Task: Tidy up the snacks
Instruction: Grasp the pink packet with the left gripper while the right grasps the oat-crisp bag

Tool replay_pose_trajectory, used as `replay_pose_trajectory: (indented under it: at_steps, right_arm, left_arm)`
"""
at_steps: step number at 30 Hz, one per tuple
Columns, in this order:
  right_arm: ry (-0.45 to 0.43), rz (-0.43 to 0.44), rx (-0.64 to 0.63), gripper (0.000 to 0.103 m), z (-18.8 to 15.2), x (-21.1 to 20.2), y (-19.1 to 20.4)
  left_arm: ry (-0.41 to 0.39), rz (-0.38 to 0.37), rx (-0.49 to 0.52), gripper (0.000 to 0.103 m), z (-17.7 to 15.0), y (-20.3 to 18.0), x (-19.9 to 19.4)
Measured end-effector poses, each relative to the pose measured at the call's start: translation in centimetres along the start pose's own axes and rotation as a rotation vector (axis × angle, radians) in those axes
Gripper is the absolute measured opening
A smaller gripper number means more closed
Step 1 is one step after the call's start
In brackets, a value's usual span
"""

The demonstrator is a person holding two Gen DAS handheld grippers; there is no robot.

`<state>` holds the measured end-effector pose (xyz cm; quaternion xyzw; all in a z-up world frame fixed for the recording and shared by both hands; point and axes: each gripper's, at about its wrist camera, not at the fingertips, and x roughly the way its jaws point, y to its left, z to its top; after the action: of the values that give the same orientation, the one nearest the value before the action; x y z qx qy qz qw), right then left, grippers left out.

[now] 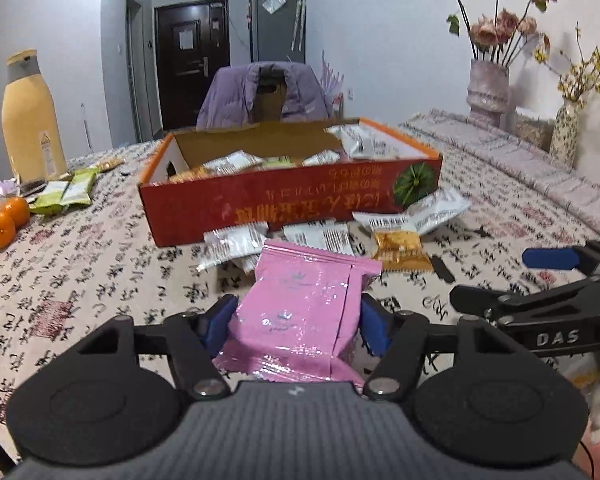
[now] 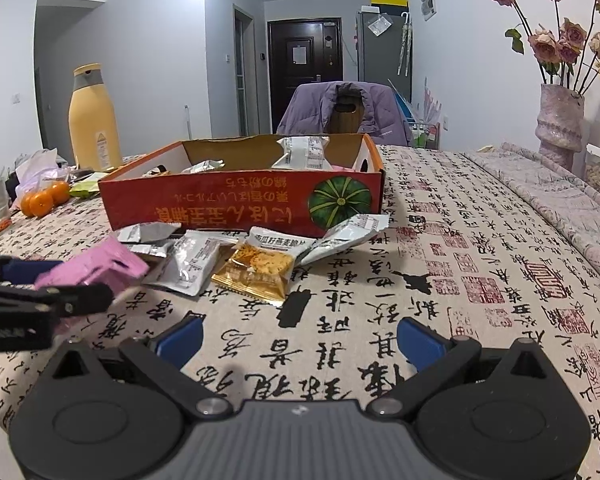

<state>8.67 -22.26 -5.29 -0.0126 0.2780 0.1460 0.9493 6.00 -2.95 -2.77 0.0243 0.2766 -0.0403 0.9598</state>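
Observation:
My left gripper (image 1: 298, 320) is shut on a pink snack packet (image 1: 300, 292), its blue pads pressing both sides, lifted a little above the tablecloth. The right wrist view shows that pink packet (image 2: 100, 264) at the far left in the left gripper (image 2: 60, 280). Ahead stands a red cardboard box (image 1: 260, 200) with several silver packets inside. In front of the red box (image 2: 220, 200) lie loose silver packets (image 2: 192, 264) and a gold packet (image 2: 256, 274). My right gripper (image 2: 300, 340) is open over bare cloth, nothing between its fingers.
A yellow bottle (image 1: 30, 116), oranges (image 1: 4, 220) and green packets (image 1: 68, 192) sit at the left. Flower vases (image 1: 488, 88) stand at the back right. A chair with a purple jacket (image 1: 268, 92) is behind the box. The printed tablecloth (image 2: 460, 280) covers the table.

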Motion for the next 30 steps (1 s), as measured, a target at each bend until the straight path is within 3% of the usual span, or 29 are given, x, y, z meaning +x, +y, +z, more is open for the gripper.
replay_pose_trajectory:
  at_steps: [9,15,20,22,23,30]
  right_arm:
    - [-0.028,-0.004,-0.017,0.102,2.1,1.1,1.4]
    - [-0.041,-0.007,-0.014,0.084,4.6,3.2,2.6]
    - [0.015,-0.009,-0.004,0.08,6.1,6.1,3.4]
    - [0.041,-0.032,0.004,0.066,6.4,7.2,3.6]
    - [0.053,-0.047,0.006,0.065,6.4,7.7,3.7]
    - [0.122,-0.098,0.02,0.065,5.4,9.6,3.4]
  left_arm:
    - [-0.058,0.041,-0.068,0.066,1.3,2.6,-0.6]
    - [-0.065,0.061,-0.102,0.066,2.0,4.2,0.2]
    - [-0.075,0.063,-0.117,0.066,2.4,4.9,0.6]
    - [-0.08,0.056,-0.124,0.066,2.3,5.2,0.8]
    - [-0.081,0.052,-0.126,0.066,2.3,5.3,0.8]
    - [-0.072,0.044,-0.146,0.066,1.9,6.1,1.3]
